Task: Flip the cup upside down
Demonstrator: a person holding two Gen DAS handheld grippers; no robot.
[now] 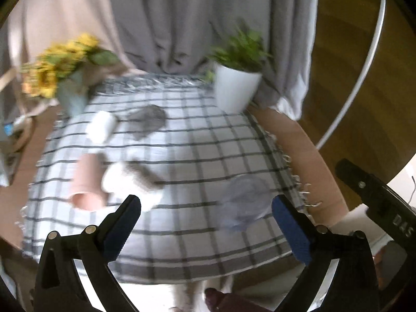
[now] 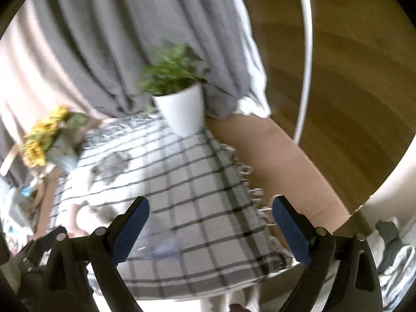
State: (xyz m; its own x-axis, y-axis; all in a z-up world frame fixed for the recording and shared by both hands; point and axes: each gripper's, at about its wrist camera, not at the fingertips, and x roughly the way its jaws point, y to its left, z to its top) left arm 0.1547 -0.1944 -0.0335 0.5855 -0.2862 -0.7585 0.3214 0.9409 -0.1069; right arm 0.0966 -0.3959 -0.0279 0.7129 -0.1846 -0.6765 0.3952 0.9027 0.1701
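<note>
Two hand-held grippers hover above a small table draped in a grey-and-white checked cloth, both pictures smeared by motion blur. The left gripper has its blue-padded jaws spread wide and holds nothing; the right gripper is likewise wide apart and empty, and part of its black body also shows at the right edge of the left wrist view. Several cups lie or stand on the cloth. A pink cup lies on its side near the left jaw of the left gripper, its open mouth facing the camera, and a white cup sits just beside it to the right, too blurred to tell how it is oriented. Farther back, another white cup rests on the cloth, with a dark grey blurred shape next to it. A clear, bluish cup stands on the near right part of the cloth, between the two jaws of the left gripper in that view; in the right wrist view it appears as a faint translucent form low down by the right gripper's left jaw. At the back edge of the table a white pot with a green plant stands on the right, and a pale blue vase of yellow sunflowers stands on the left. Grey curtains hang behind the table, and a wooden floor shows on the right.
</note>
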